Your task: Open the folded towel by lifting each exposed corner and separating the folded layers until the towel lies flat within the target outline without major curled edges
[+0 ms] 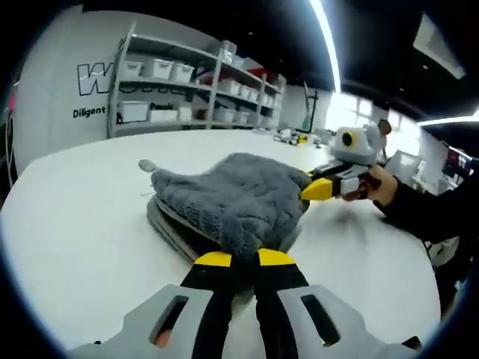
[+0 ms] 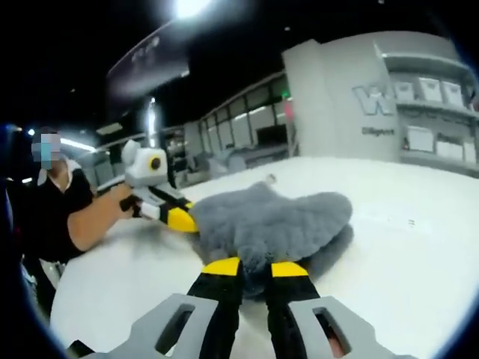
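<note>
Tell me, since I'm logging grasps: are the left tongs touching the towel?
Touching. In the left gripper view the left tongs are closed on the near edge of the grey towel, fabric pinched between the yellow tips; the right gripper view shows them at its edge too.

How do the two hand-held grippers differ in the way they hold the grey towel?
The left hand-held gripper bites one edge of the towel; the right hand-held gripper bites another. In the left gripper view the right hand-held gripper comes in from the side, a hand wrapped around it, while the left hand-held gripper rises from the bottom, no hand visible. Shared: both have yellow tips and black jaws, shut on the lifted cloth above the white table.
</note>
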### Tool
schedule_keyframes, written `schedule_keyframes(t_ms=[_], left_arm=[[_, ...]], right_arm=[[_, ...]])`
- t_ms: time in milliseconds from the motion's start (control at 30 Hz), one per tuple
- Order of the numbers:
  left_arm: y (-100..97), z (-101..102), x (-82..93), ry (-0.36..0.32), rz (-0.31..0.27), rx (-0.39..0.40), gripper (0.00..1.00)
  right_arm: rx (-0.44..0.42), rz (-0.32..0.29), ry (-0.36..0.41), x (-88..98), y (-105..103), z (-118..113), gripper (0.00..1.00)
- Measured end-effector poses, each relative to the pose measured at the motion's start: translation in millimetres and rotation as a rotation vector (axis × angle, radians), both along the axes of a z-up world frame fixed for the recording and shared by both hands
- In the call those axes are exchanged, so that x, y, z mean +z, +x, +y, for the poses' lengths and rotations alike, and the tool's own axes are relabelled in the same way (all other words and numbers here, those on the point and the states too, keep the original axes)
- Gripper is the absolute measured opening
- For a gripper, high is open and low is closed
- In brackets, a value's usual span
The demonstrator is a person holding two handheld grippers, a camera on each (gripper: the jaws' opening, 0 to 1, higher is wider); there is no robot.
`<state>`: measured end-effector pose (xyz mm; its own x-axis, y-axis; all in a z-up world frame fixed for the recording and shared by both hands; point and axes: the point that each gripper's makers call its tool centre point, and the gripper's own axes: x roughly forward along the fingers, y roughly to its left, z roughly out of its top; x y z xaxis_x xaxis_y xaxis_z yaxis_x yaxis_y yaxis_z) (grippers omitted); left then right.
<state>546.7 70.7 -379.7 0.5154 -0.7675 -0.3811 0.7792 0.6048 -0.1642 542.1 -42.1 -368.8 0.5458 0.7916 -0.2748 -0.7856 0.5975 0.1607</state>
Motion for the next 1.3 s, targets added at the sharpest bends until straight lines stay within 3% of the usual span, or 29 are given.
schedule_keyframes(t_ms=[167,233,933,1300], left_arm=[[-3.0,0.9,0.3,-0.019,0.026,0.011,0.08],[-3.4,2.2,-1.0,-0.014,0.042,0.017,0.08],[-37.2,-5.5,-2.3,-0.012,0.023,-0.008,0.07],[-59.4,-11.1,-2.6,-0.002,0.042,-0.041,0.06]], right_arm=[[0.000,0.006,-0.001,1.1,-7.6,-0.7,0.06],[0.018,-0.018,-0.037,-0.4,-11.6,-0.6,0.06],[0.002,-0.002,-0.015,0.2,-34.4,-9.3,0.06],[0.022,0.007,-0.054,0.6,-55.5,-13.2,0.06]])
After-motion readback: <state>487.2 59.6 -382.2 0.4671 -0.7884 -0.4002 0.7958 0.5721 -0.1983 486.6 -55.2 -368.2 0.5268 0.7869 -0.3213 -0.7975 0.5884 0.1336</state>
